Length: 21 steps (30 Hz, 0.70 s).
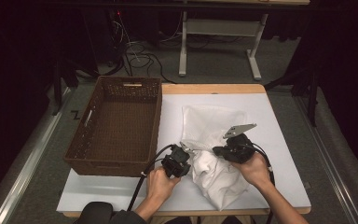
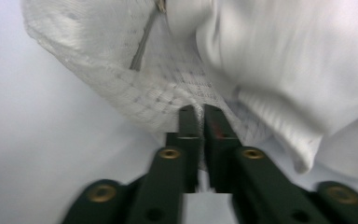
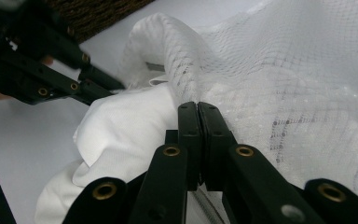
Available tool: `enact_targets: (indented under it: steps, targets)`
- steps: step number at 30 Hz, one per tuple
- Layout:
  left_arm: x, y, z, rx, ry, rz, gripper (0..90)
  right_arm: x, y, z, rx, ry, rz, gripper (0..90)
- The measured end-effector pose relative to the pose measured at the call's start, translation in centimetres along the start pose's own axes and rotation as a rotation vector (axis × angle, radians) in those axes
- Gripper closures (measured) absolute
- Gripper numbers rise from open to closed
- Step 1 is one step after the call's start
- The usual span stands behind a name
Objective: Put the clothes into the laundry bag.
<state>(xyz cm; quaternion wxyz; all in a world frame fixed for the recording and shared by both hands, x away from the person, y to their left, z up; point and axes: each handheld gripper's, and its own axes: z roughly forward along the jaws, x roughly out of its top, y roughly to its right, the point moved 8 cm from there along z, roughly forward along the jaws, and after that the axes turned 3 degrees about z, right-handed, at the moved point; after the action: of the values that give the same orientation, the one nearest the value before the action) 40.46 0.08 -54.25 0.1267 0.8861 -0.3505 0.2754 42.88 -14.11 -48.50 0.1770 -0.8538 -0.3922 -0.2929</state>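
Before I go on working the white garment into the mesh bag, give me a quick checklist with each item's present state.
1. Left tool pinches the mesh bag edge: ok, netting sits between the nearly closed jaws.
2. Right tool grips the bag: ok, jaws shut with mesh at the tips.
3. White garment fully inside the bag: not ok, much of it lies outside on the table.
4. Bag mouth held open wide enough: cannot tell.
5. Zipper clear of the garment: cannot tell.
6. Wicker basket stands apart from the work: ok.
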Motion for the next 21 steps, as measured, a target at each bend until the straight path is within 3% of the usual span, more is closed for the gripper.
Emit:
enact_targets:
  steps: [3,7,13,15,21]
  targets:
    - [1.3,-0.8,-0.6,0.073,0.040,-0.003,62.6,0.0,0.0,0.0,-0.002,0.002,-0.006,89.9]
    - [2.8,-1.5,-0.9,0.121,0.077,0.001,55.7,0.0,0.0,0.0,0.003,-0.003,0.004,89.9]
    - [4.5,-1.8,-1.3,0.118,0.108,0.013,47.1,0.1,-0.1,0.1,0.011,-0.008,-0.003,89.8]
    - [5.1,-1.7,-1.6,0.120,0.112,0.039,45.2,0.1,-0.2,0.2,0.012,-0.013,0.005,89.8]
    - [6.3,-1.3,-0.7,0.049,0.089,0.079,41.3,0.4,-0.3,0.5,0.020,-0.021,-0.009,89.7]
